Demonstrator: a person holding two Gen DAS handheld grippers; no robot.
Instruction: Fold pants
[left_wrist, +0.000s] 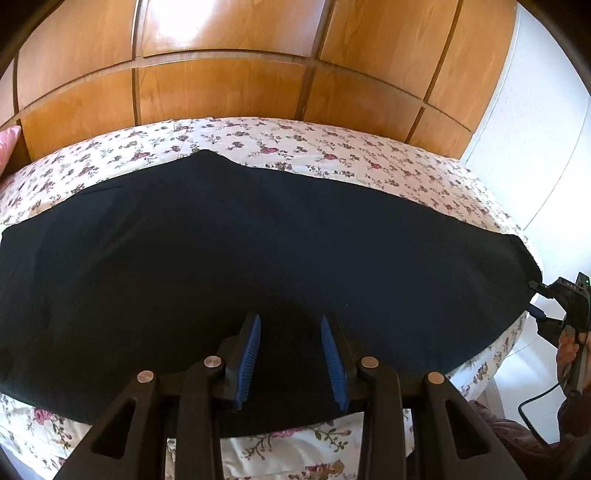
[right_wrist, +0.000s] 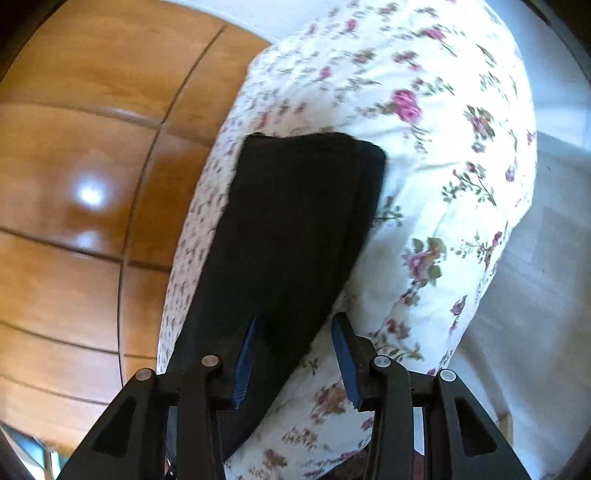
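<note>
Dark navy pants (left_wrist: 240, 251) lie flat across the floral bed sheet (left_wrist: 332, 147), spread from left to right. My left gripper (left_wrist: 291, 325) is open, hovering over the pants' near edge at their middle. My right gripper (right_wrist: 295, 325) is open over the right end of the pants (right_wrist: 295, 221), where the stacked hems (right_wrist: 365, 162) lie together. Its left finger lies over the cloth and its right finger over the sheet. The right gripper's body (left_wrist: 565, 314) shows at the right edge of the left wrist view, held by a hand.
A wooden panelled headboard or wardrobe (left_wrist: 221, 74) stands behind the bed. A white wall (left_wrist: 546, 110) is to the right. A pink cushion (left_wrist: 9, 144) shows at the far left. The bed's edge (right_wrist: 498, 221) drops to a pale floor (right_wrist: 535, 295).
</note>
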